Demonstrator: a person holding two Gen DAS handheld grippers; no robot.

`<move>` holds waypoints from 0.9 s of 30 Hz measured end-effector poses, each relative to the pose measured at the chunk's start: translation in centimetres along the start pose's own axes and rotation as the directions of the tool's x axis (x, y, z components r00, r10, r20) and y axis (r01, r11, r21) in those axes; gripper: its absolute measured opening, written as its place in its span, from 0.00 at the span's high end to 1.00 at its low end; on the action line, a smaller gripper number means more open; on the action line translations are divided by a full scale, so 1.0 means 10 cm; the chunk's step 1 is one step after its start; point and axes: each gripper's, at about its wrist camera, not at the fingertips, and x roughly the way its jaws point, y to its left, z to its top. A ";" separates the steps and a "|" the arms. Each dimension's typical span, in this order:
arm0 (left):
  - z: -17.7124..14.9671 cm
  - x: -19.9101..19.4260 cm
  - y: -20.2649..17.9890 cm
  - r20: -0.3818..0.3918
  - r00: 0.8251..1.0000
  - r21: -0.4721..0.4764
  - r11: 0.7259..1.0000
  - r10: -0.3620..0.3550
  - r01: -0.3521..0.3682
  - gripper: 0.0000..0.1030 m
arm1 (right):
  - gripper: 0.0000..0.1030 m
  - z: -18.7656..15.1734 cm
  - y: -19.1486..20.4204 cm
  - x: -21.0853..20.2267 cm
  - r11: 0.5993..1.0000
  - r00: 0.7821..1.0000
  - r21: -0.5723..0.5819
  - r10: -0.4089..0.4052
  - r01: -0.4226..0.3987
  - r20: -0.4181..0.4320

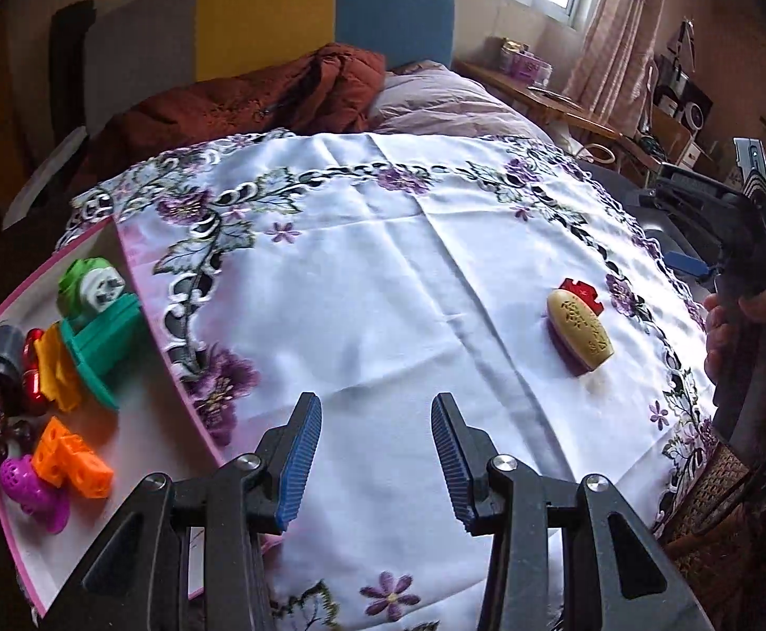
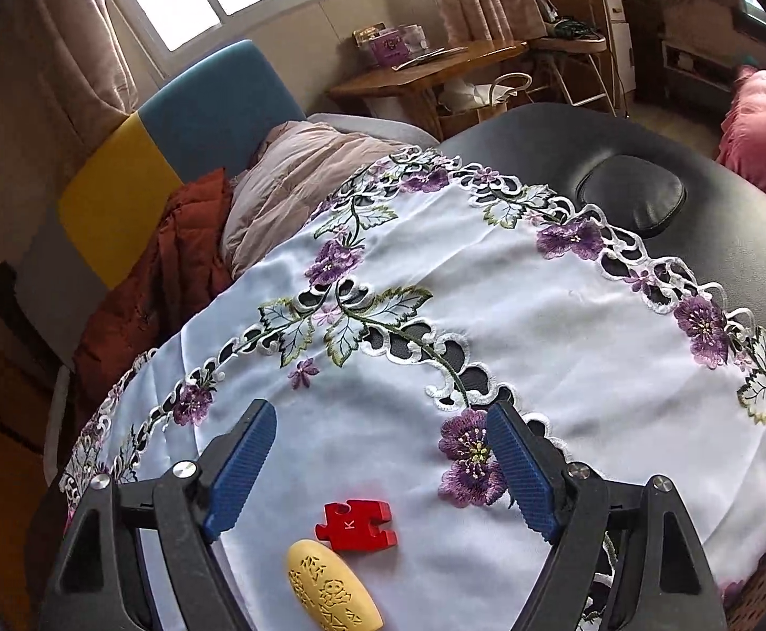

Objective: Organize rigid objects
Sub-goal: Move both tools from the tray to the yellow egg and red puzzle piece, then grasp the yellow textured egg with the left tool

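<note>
On the embroidered white cloth (image 1: 383, 273) lies a yellow carved oval piece (image 1: 580, 328) on a purple base, with a red puzzle piece (image 1: 582, 294) just behind it. My left gripper (image 1: 376, 410) hovers open over bare cloth, well to the left of them, with nothing between its pads. In the right wrist view the red puzzle piece (image 2: 356, 524) and the yellow oval (image 2: 333, 586) lie low between the arms of my right gripper (image 2: 381, 413). It is open, and its pads touch neither piece.
A pink-rimmed white box (image 1: 141, 431) at the left holds a teal piece (image 1: 104, 347), an orange block (image 1: 70, 460), a magenta perforated toy (image 1: 33, 484) and others. A hand (image 1: 724, 336) holds the other tool at the right edge. Black padded table (image 2: 645, 158) beyond the cloth.
</note>
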 end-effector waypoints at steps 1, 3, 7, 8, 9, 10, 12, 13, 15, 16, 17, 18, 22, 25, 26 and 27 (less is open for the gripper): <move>0.04 0.05 -0.06 -0.009 1.000 0.014 1.000 -0.020 0.020 0.57 | 0.19 0.01 -0.02 -0.02 1.000 1.000 0.009 0.002 -0.002 0.009; 0.13 0.15 -0.18 -0.029 0.996 0.030 0.996 -0.079 0.080 0.57 | 0.19 0.04 -0.04 -0.04 1.000 1.000 0.025 0.011 -0.011 0.020; 0.31 0.40 -0.47 -0.079 0.981 0.044 0.982 -0.178 0.181 0.57 | 0.18 0.07 -0.12 -0.07 0.998 0.999 0.066 0.020 -0.022 0.031; 0.34 0.45 -0.56 -0.093 0.974 0.046 0.977 -0.204 0.209 0.58 | 0.18 0.07 -0.13 -0.07 0.997 0.999 0.074 0.026 -0.028 0.030; 0.38 0.51 -0.65 -0.106 0.966 0.053 0.969 -0.235 0.242 0.58 | 0.18 0.08 -0.15 -0.06 0.996 0.999 0.080 0.027 -0.029 0.029; 0.42 0.57 -0.76 -0.117 0.959 0.064 0.962 -0.256 0.265 0.57 | 0.18 0.09 -0.16 -0.06 0.996 0.999 0.087 0.030 -0.032 0.028; 0.49 0.70 -0.93 -0.142 0.947 0.070 0.952 -0.287 0.299 0.57 | 0.18 0.09 -0.18 -0.07 0.995 0.999 0.095 0.039 -0.041 0.029; 0.52 0.76 -1.00 -0.156 0.940 0.066 0.947 -0.302 0.315 0.56 | 0.17 0.09 -0.18 -0.07 0.995 0.999 0.096 0.039 -0.041 0.032; 0.56 0.87 -1.12 -0.176 0.936 0.065 0.945 -0.305 0.320 0.46 | 0.17 0.09 -0.17 -0.07 0.995 0.999 0.094 0.041 -0.044 0.031; 0.58 0.92 -1.18 -0.183 0.935 0.065 0.945 -0.305 0.321 0.44 | 0.17 0.09 -0.17 -0.07 0.994 0.998 0.094 0.048 -0.050 0.029; 0.60 0.98 -1.22 -0.190 0.933 0.062 0.944 -0.307 0.323 0.44 | 0.17 0.10 -0.17 -0.06 0.994 0.998 0.092 0.051 -0.054 0.028; 0.61 1.04 -1.26 -0.201 0.931 0.060 0.945 -0.303 0.321 0.43 | 0.17 0.10 -0.17 -0.07 0.994 0.998 0.092 0.051 -0.054 0.028; 0.62 1.26 -1.34 -0.237 0.935 0.048 0.958 -0.265 0.284 0.43 | 0.16 0.11 -0.18 -0.06 0.993 0.998 0.098 0.060 -0.063 0.030; 0.64 1.29 -1.43 -0.213 0.954 0.092 0.967 -0.213 0.236 0.46 | 0.16 0.11 -0.17 -0.04 0.994 0.998 0.094 0.061 -0.063 0.020; 0.64 1.28 -1.43 -0.202 0.959 0.104 0.970 -0.197 0.221 0.53 | 0.16 0.10 -0.16 -0.03 0.994 0.998 0.091 0.060 -0.061 0.016; 0.63 1.27 -1.42 -0.190 0.961 0.107 0.969 -0.199 0.221 0.56 | 0.16 0.10 -0.15 -0.03 0.994 0.998 0.086 0.059 -0.060 0.012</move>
